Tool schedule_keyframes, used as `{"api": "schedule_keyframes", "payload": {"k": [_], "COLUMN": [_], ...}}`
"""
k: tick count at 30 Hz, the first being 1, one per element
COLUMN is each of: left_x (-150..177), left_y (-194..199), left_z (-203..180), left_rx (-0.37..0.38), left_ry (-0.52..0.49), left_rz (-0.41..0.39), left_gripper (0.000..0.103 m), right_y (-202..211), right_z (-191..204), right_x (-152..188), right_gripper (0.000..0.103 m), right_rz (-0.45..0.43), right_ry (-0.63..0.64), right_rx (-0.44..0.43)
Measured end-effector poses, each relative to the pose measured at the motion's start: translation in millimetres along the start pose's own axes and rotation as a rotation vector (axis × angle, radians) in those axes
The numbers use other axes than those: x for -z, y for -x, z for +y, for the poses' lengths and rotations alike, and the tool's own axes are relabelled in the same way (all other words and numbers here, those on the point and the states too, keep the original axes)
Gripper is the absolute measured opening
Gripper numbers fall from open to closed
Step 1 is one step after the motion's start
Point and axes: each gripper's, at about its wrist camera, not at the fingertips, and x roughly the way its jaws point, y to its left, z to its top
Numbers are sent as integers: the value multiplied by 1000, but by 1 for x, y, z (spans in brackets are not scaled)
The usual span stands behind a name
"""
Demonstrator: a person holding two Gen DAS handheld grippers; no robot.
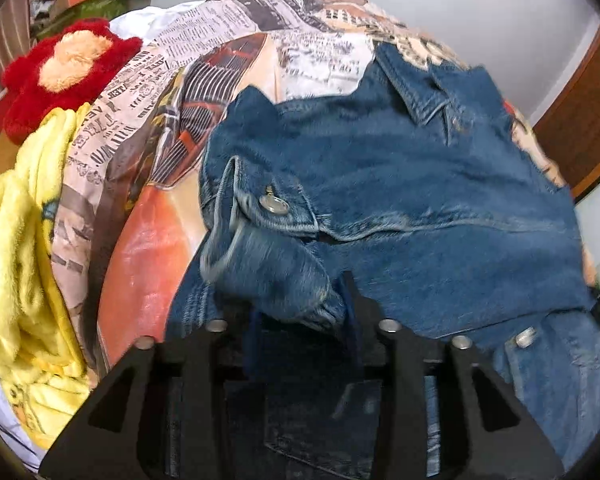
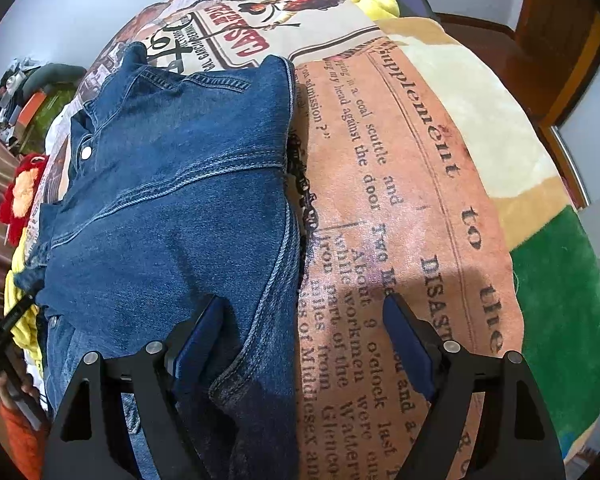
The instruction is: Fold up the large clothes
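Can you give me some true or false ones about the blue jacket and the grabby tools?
1. The denim jacket lies on a bedspread printed like old newspapers. True.
2. The right tool is shut tight. False: its fingers are spread wide, one over the jacket, one over the bedspread.
3. The left tool has denim bunched between its fingers. True.
4. A purple plush toy sits near the yellow blanket. False: the plush toy is red with an orange middle.

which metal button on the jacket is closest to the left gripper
The silver metal button low on the blue denim jacket, just right of the jaws; the cuff button sits farther ahead.
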Motion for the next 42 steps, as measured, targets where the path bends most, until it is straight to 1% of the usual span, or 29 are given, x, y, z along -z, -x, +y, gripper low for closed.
{"api": "schedule_keyframes", "payload": {"k": [2,3,4,6,8,11,14,17,19,22,24,25,27,32,35,37,38,39,40,41,42], "left_x": [1,2,3,4,3,-3,-16,-36,-51,-73,-82,-87,-91,-101,-105,-109,-110,-111,-111,-111,-111], "left_y": [0,3,6,15,25,41,51,53,49,29,14,2,-12,-51,-63,-68,-72,-77,-82,-87,-88], "left_z": [0,1,2,5,11,24,38,48,52,58,61,64,67,65,64,65,66,69,72,74,75], "left_rx": [-15,-37,-58,-84,-87,-124,-125,-105,-65,-25,9,38,62,80,104,128,139,159,178,195,202], "left_ry": [-24,-32,-42,-72,-81,-76,-43,-9,10,37,61,82,98,99,104,122,135,161,184,201,210], "left_rz": [6,4,-1,-9,-15,-41,-69,-78,-75,-48,-19,2,24,90,98,71,70,76,83,90,90], "left_gripper": [53,60,66,67,71,71,72,72,72,72,72,72,72,72,63,46,44,36,29,28,25], "right_y": [4,5,7,12,17,26,38,48,51,49,41,34,22,-10,-29,-41,-45,-46,-48,-50,-51], "right_z": [2,3,5,9,14,21,28,30,29,26,24,21,16,10,9,10,11,12,15,19,23], "right_x": [-2,-2,-3,-4,-7,-14,-26,-44,-56,-74,-84,-90,-95,-109,-114,-118,-119,-120,-121,-121,-122], "right_gripper": [81,81,81,81,81,81,81,81,81,81,81,81,81,79,70,64,62,54,39,32,30], "right_rz": [0,-2,-5,-12,-22,-56,-109,-143,-156,-164,-156,-146,-121,-81,-59,-42,-44,-51,-58,-50,-44], "right_ry": [16,24,34,54,69,86,88,79,63,44,34,23,9,9,6,4,2,6,23,45,60], "right_rx": [0,0,-2,-15,-29,-41,-47,-73,-90,-89,-80,-86,-100,-98,-97,-101,-99,-97,-98,-108,-111]}}
